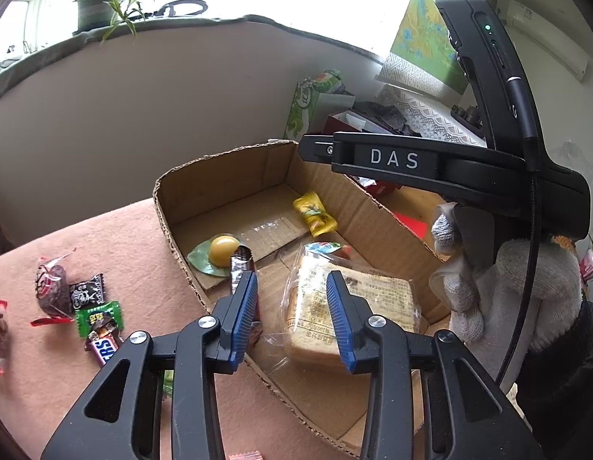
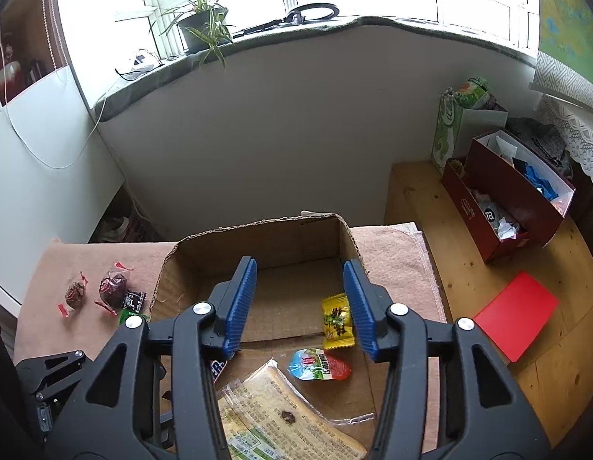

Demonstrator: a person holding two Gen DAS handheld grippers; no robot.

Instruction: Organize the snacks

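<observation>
Both the left gripper [image 1: 292,316] and right gripper [image 2: 302,306] hang wide open and empty over the cardboard box [image 1: 220,176], which holds wrapped bread [image 1: 357,306] and yellow candy [image 2: 336,322]; more sweets [image 1: 91,306] lie left on the surface [image 1: 116,230].

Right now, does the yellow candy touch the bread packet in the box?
Apart. In the left wrist view the yellow candy lies farther back in the box, and bare cardboard shows between it and the bread packet.
</observation>
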